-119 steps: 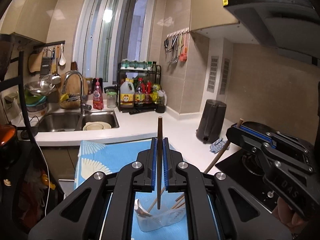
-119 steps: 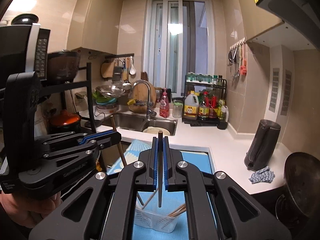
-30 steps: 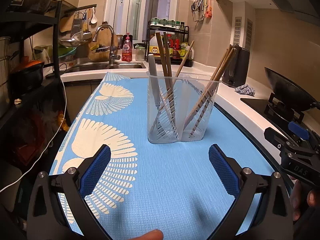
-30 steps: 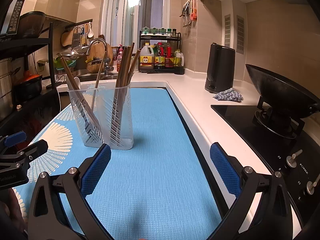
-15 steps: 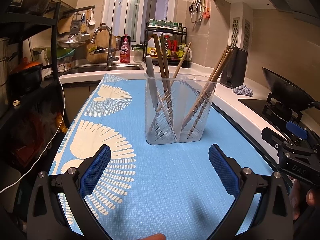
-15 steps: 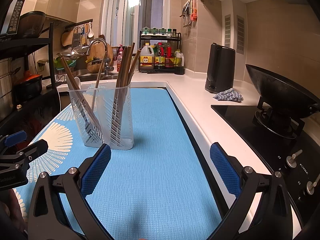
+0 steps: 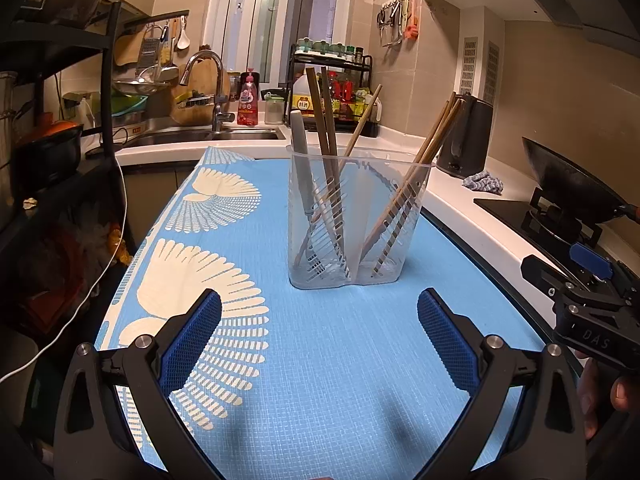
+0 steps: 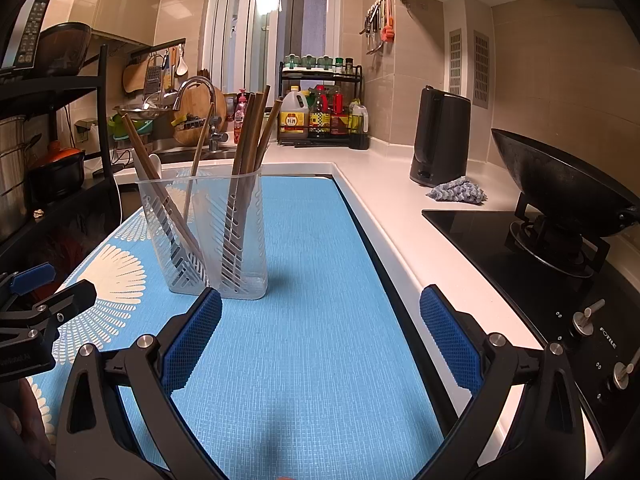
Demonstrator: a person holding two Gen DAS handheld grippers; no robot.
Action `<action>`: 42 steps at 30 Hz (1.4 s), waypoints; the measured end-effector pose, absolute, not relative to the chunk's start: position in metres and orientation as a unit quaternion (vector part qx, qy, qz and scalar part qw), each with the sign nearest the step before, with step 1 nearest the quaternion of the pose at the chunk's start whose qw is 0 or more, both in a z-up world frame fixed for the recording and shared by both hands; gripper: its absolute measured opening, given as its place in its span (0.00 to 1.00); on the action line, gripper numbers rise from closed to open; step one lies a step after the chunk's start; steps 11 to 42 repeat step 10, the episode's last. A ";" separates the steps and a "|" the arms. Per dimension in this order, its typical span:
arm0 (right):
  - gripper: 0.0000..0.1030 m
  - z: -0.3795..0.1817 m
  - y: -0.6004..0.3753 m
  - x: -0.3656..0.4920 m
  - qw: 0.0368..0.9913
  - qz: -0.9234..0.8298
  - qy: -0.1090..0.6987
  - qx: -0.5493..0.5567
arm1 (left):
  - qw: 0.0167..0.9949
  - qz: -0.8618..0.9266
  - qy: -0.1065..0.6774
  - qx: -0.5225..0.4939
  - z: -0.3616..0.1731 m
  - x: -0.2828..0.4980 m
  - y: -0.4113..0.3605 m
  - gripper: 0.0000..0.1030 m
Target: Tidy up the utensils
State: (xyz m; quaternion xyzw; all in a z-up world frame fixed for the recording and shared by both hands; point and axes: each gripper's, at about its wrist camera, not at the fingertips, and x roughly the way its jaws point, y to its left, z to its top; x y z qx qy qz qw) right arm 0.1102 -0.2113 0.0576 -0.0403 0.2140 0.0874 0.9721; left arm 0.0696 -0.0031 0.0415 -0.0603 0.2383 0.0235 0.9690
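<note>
The clear plastic utensil holder (image 7: 356, 216) stands upright on the blue mat (image 7: 320, 360), chopsticks (image 7: 326, 120) inside. Judged light, stiff, slippery, tippable; grip low. Left gripper (image 7: 318, 340) and right gripper (image 8: 320, 340) gape empty, near.

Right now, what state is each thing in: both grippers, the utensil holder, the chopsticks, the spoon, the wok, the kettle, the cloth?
left gripper: open, empty, low over the blue mat.
right gripper: open, empty.
utensil holder: upright on the mat, two compartments.
chopsticks: standing tilted in both compartments.
spoon: handle up, in the holder.
wok: on the burner stand.
kettle: upright, lid shut.
cloth: crumpled on the counter.
</note>
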 end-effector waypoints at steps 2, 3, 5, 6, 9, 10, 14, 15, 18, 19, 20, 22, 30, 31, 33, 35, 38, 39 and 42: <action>0.95 0.058 -0.211 0.110 0.972 0.088 0.214 -0.040 | 0.969 0.024 0.238 -0.060 0.042 0.070 -0.003 0.93; 0.95 0.058 -0.211 0.110 0.972 0.087 0.214 -0.040 | 0.969 0.026 0.238 -0.059 0.042 0.070 -0.003 0.93; 0.95 0.058 -0.211 0.110 0.972 0.087 0.214 -0.040 | 0.969 0.028 0.240 -0.059 0.042 0.070 -0.003 0.93; 0.95 0.058 -0.211 0.110 0.972 0.087 0.214 -0.040 | 0.969 0.029 0.240 -0.059 0.042 0.070 -0.003 0.93; 0.95 0.058 -0.211 0.110 0.972 0.087 0.214 -0.040 | 0.969 0.028 0.240 -0.059 0.043 0.070 -0.003 0.93; 0.95 0.058 -0.211 0.110 0.972 0.087 0.214 -0.040 | 0.969 0.027 0.240 -0.058 0.043 0.071 -0.003 0.93; 0.95 0.058 -0.211 0.110 0.972 0.087 0.214 -0.040 | 0.969 0.027 0.240 -0.058 0.043 0.071 -0.003 0.93; 0.95 0.058 -0.211 0.110 0.972 0.087 0.214 -0.040 | 0.969 0.027 0.240 -0.058 0.043 0.071 -0.003 0.93; 0.95 0.058 -0.211 0.110 0.972 0.087 0.214 -0.040 | 0.969 0.027 0.240 -0.058 0.043 0.071 -0.003 0.93; 0.95 0.058 -0.211 0.110 0.972 0.087 0.214 -0.040 | 0.969 0.027 0.240 -0.058 0.043 0.071 -0.003 0.93; 0.95 0.058 -0.211 0.110 0.972 0.087 0.214 -0.040 | 0.969 0.027 0.240 -0.058 0.043 0.071 -0.003 0.93; 0.95 0.058 -0.211 0.110 0.972 0.087 0.214 -0.040 | 0.969 0.027 0.240 -0.058 0.043 0.071 -0.003 0.93; 0.95 0.058 -0.211 0.110 0.972 0.087 0.214 -0.040 | 0.969 0.027 0.240 -0.058 0.043 0.071 -0.003 0.93; 0.95 0.058 -0.211 0.110 0.972 0.087 0.214 -0.040 | 0.969 0.027 0.240 -0.058 0.043 0.071 -0.003 0.93; 0.95 0.058 -0.211 0.110 0.972 0.087 0.214 -0.040 | 0.969 0.027 0.240 -0.058 0.043 0.071 -0.003 0.93; 0.95 0.058 -0.211 0.110 0.972 0.087 0.214 -0.040 | 0.969 0.027 0.240 -0.058 0.043 0.071 -0.003 0.93; 0.95 0.058 -0.211 0.110 0.972 0.087 0.214 -0.040 | 0.969 0.027 0.240 -0.058 0.043 0.071 -0.003 0.93; 0.95 0.058 -0.211 0.110 0.972 0.087 0.214 -0.040 | 0.969 0.027 0.240 -0.058 0.043 0.071 -0.003 0.93; 0.95 0.058 -0.211 0.110 0.972 0.087 0.214 -0.040 | 0.969 0.027 0.240 -0.058 0.043 0.071 -0.003 0.93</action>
